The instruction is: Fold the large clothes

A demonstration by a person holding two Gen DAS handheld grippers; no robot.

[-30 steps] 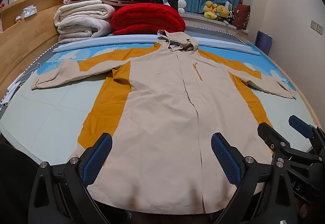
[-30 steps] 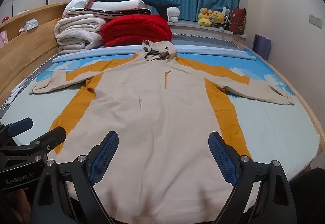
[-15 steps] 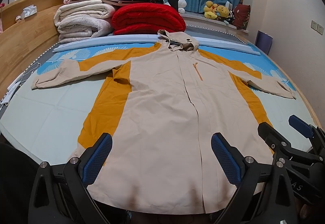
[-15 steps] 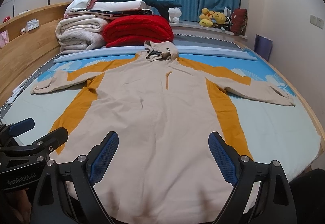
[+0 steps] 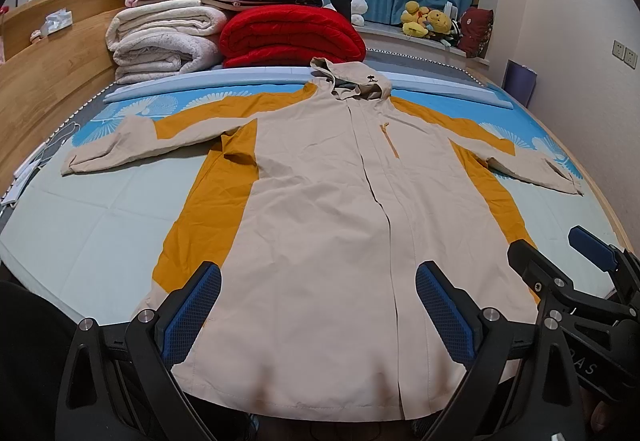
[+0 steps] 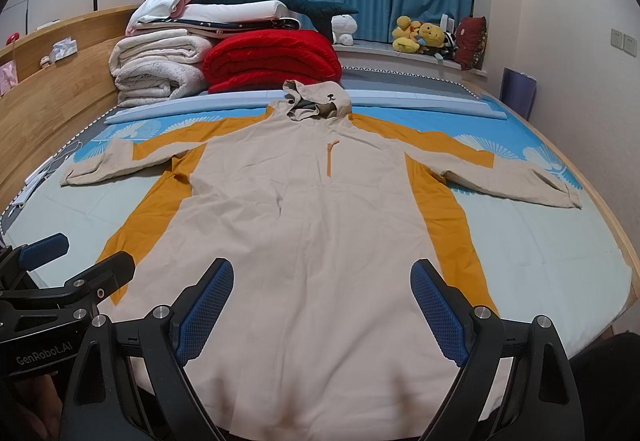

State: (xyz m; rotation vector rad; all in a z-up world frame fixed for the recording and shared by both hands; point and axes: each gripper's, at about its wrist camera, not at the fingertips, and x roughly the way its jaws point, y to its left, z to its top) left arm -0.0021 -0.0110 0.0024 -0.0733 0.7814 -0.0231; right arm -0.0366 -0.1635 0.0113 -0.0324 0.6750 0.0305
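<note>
Bed (image 5: 100,225) holds the coat (image 5: 332,225) spread flat; both tongs (image 5: 318,315) (image 6: 322,311) hover apart, empty at six o'clock. Next, grab a sleeve.

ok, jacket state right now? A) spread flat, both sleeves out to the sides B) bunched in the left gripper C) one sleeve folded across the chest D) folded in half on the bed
A: the jacket lies flat on the bed with both sleeves stretched out sideways and the hood at the far end; the left gripper and right gripper are both open above the hem, holding nothing.
</note>
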